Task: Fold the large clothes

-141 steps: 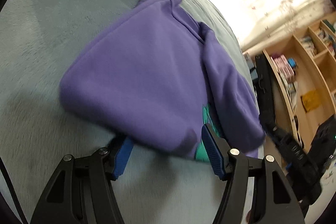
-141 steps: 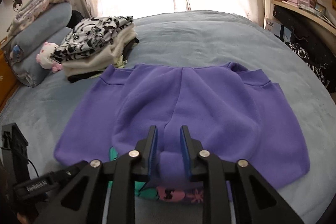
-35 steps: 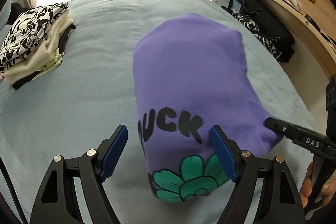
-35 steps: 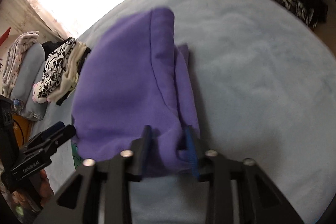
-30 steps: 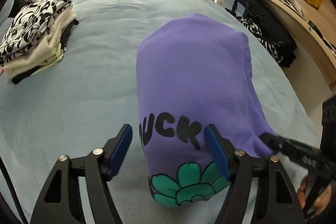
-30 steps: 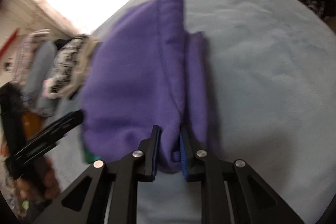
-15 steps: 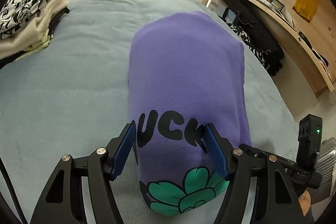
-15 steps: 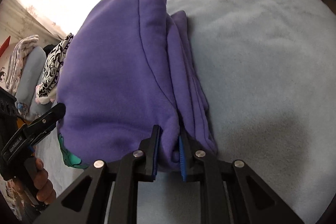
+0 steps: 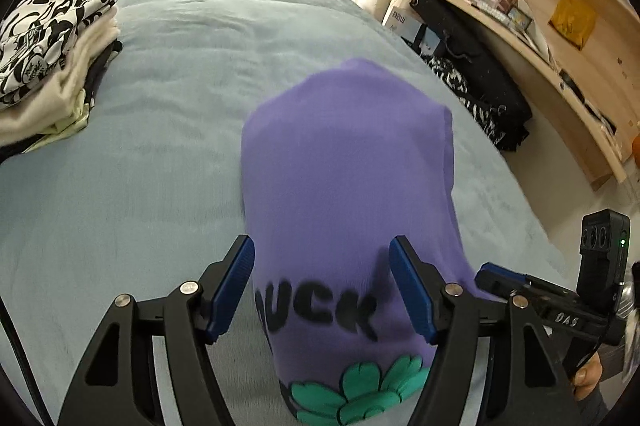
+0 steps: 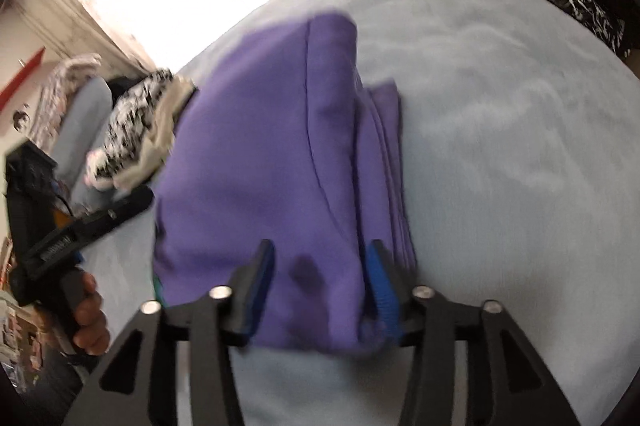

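- Right gripper [image 10: 316,282] opening now, jaws parting off the near edge of the purple sweatshirt [image 10: 256,162] pinched half a second ago; cloth between the pads, no longer squeezed
- Probably the end of this fold: sweatshirt lying as a narrow stack on the grey-blue bedspread [image 9: 160,106], print end nearest
- Left gripper [image 9: 322,286] wide apart, straddling the sweatshirt over the black lettering, gripping nothing
- Folded pile [image 9: 48,46] well apart, far left
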